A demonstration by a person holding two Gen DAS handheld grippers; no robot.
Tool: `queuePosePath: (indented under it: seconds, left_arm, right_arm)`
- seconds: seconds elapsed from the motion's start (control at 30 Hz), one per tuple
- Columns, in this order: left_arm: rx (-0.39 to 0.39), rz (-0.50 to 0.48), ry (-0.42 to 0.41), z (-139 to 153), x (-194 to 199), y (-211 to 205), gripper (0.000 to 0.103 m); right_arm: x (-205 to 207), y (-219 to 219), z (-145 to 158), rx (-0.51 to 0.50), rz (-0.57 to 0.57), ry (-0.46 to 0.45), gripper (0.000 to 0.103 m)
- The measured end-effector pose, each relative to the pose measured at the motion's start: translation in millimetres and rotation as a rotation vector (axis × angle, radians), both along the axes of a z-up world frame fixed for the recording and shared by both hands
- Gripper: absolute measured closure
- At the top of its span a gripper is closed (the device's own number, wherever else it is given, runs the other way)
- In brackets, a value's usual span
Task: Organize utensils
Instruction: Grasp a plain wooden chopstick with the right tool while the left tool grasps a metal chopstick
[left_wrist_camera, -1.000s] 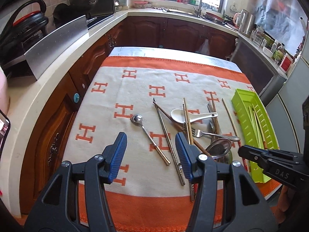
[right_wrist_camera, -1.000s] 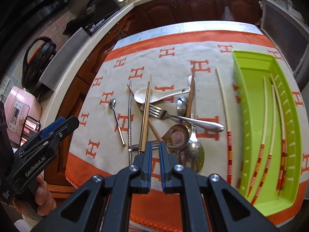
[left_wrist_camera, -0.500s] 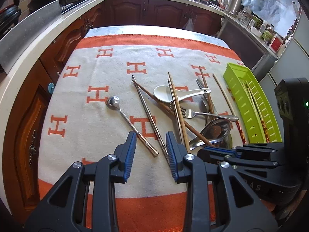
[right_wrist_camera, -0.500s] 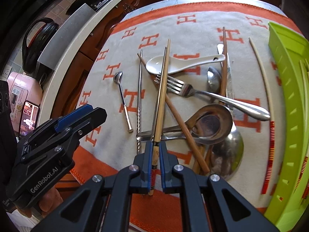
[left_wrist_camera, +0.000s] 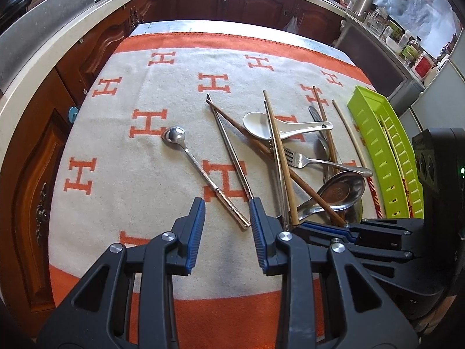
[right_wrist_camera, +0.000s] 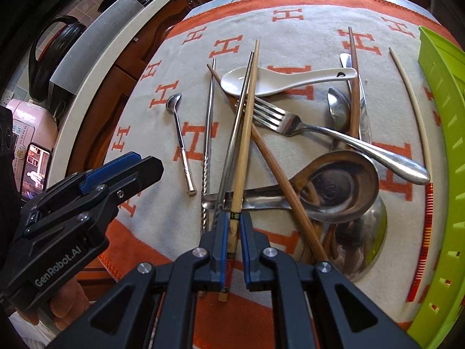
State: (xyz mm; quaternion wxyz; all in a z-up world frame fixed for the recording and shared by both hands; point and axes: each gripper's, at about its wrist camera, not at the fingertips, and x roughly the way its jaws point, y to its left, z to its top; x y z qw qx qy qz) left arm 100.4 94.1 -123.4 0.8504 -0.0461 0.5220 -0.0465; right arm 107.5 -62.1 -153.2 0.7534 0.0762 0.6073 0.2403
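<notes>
Chopstick [right_wrist_camera: 245, 133] end sits low in the frame's centre between your right gripper [right_wrist_camera: 232, 241] pads, which have just eased apart and don't clearly pinch; squeeze before lifting toward the green tray [right_wrist_camera: 441, 145] at right. Only the left view shows your left gripper [left_wrist_camera: 226, 229] spread around the small spoon [left_wrist_camera: 203, 171] handle.

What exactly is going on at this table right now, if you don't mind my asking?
A person is sorting a jumble of utensils on an orange-and-cream cloth into a green tray. The right gripper straddles the near end of a light bamboo chopstick, its jaws just opening slightly. The left gripper hovers open beside a small teaspoon's handle.
</notes>
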Motion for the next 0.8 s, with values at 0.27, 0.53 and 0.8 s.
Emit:
queuePosePath:
  seconds: [0.27, 0.53, 0.8]
  left_arm:
    - [-0.008, -0.014, 0.005, -2.4, 0.4, -4.0, 0.074]
    - [-0.046, -0.018, 0.021, -4.7, 4.3, -6.2, 0.074]
    - [-0.058, -0.043, 0.032, -7.5, 5.2, -12.6, 0.074]
  right_arm:
    - [-0.6, 2.1, 0.1, -0.011, -0.009, -0.010, 0.094]
    - [-2.4, 1.4, -0.6, -0.009, -0.023, -0.033, 0.096]
    - [-8.2, -24.0, 18.3, 0.034, -0.065, -0.108, 0.096]
